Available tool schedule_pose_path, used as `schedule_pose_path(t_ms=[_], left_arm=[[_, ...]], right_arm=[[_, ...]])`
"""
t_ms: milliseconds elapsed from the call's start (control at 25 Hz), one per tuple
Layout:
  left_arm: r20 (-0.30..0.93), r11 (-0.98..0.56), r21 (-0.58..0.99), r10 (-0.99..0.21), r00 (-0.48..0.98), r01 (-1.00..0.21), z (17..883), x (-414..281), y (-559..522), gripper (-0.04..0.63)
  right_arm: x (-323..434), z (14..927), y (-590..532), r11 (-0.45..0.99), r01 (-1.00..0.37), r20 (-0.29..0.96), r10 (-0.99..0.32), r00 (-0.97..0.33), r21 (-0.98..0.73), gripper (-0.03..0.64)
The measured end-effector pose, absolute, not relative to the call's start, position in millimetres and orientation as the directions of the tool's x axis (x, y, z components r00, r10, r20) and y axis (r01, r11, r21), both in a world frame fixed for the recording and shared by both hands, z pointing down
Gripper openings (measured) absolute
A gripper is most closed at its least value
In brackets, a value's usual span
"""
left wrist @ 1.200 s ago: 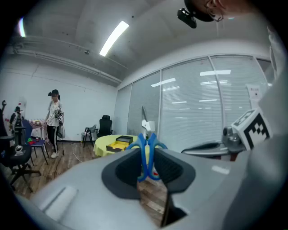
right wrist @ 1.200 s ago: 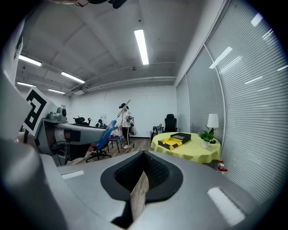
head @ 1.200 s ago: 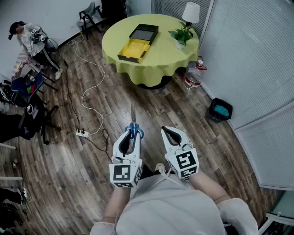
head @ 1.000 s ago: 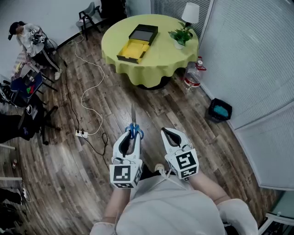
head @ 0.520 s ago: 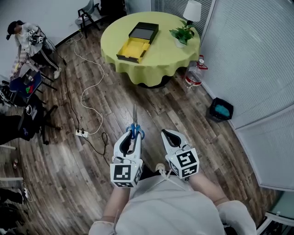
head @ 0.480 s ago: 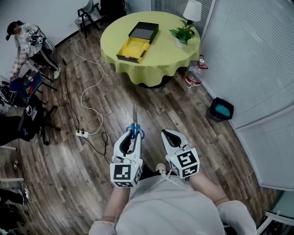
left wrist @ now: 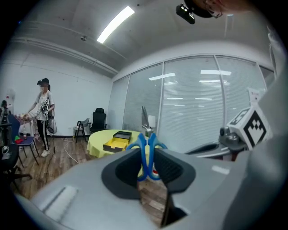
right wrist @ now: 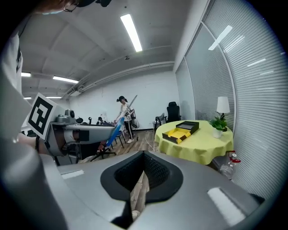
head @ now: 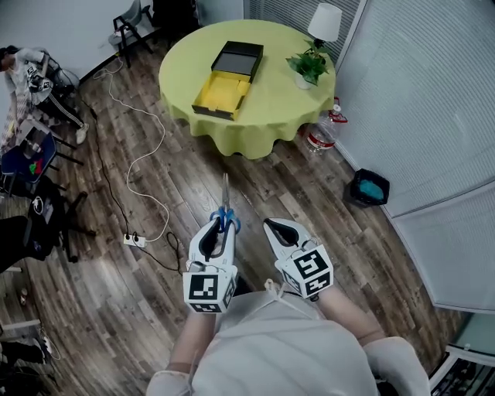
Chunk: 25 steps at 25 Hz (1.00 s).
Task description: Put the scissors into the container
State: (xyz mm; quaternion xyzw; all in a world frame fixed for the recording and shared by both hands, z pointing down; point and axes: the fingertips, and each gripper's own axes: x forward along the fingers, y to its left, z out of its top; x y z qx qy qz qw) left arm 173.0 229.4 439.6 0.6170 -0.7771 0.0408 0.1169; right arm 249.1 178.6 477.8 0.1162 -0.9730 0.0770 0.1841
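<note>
Left gripper (head: 219,230) clamped on the blue handles of the scissors (head: 225,220), blades pointing forward, over the wood floor (head: 124,309). Right gripper (head: 268,227) just beside, jaws together, empty. Open yellow-lined container (head: 220,89) on round table (head: 267,124), well ahead.

Round desk (head: 267,116) draped in a yellow-green cloth, with a white-shaded lamp (head: 322,22) and a potted plant (head: 309,68) near its right edge. A large water bottle (head: 319,133) stands on the wood floor (head: 93,309) just beside the desk. A dark bin (head: 368,188) with a blue liner sits by the blind-covered wall (head: 433,100). A white cable (head: 143,155) runs to a power strip (head: 133,240). A person (head: 23,66) stands at far left.
</note>
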Motion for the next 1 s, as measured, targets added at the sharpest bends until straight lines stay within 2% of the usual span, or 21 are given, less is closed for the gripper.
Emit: schedule_pose_path(t_ms=[600,1000], left_arm=[[0.233,0.151,0.100,-0.965,-0.124,-0.983,428,-55,197,0.094],[0.286,0.157,0.155,-0.952,-0.108,-0.975,461,-134,153,0.094]], right_arm=[[38,473,132,0.923,-0.368,0.405,-0.296,-0.865,-0.112,0.000],[-37,491,89,0.923,-0.375,0.450,-0.300,-0.841,-0.086,0.000]])
